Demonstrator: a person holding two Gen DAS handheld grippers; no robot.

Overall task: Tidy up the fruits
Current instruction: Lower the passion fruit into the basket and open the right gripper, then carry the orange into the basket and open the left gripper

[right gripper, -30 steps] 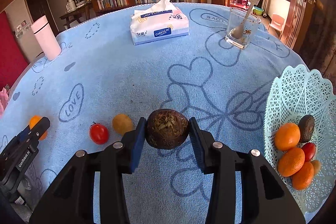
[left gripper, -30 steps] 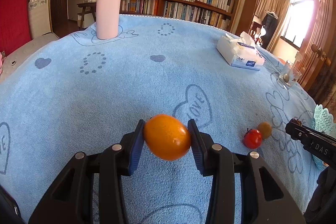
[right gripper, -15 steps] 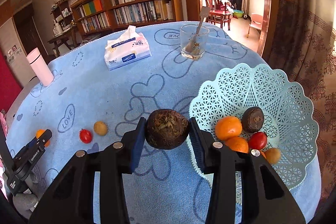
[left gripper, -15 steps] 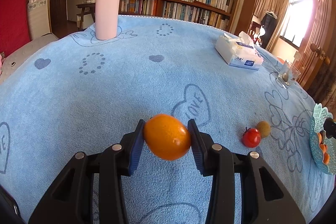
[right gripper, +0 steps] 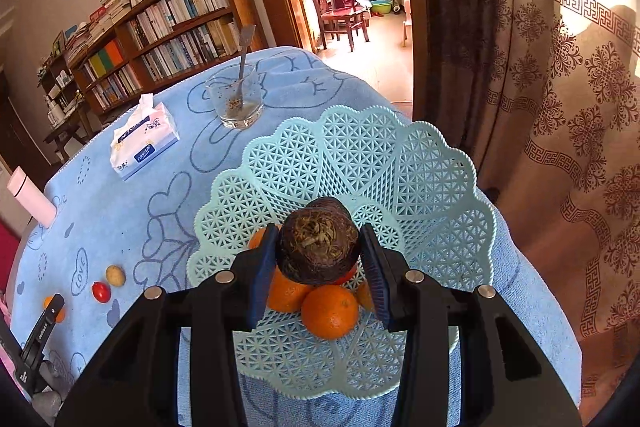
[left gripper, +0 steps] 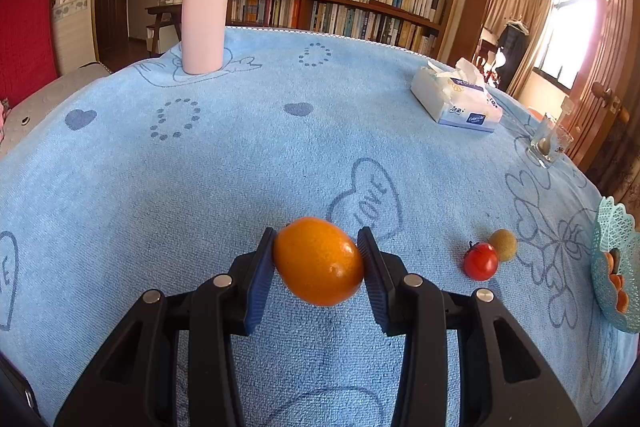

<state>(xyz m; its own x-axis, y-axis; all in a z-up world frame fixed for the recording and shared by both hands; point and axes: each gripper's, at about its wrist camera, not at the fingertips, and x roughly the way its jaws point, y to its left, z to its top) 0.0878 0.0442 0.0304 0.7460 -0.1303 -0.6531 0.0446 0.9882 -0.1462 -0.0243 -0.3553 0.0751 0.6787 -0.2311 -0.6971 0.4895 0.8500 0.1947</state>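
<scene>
My left gripper (left gripper: pixel 318 261) is shut on an orange (left gripper: pixel 319 261), held just above the blue cloth. To its right on the cloth lie a red tomato (left gripper: pixel 480 261) and a small brown-yellow fruit (left gripper: pixel 503 245). My right gripper (right gripper: pixel 319 247) is shut on a dark brown rough fruit (right gripper: pixel 319 241) and hangs over the pale green lattice basket (right gripper: pixel 432 183). Several oranges (right gripper: pixel 329 311) lie in the basket under it, partly hidden by the held fruit. In the right wrist view the tomato (right gripper: pixel 101 291) and the small fruit (right gripper: pixel 115 275) sit far left, next to the left gripper (right gripper: pixel 51 311).
A pink flask (left gripper: pixel 204 19) stands at the far side of the table. A tissue box (left gripper: pixel 456 103) and a glass with a spoon (right gripper: pixel 237 101) stand beyond the basket. The basket sits near the table's right edge, beside a curtain (right gripper: pixel 560 87).
My right gripper has swung to the right with the brown fruit, from above the cloth to above the basket, and rolled. The left gripper has stayed still with the orange.
</scene>
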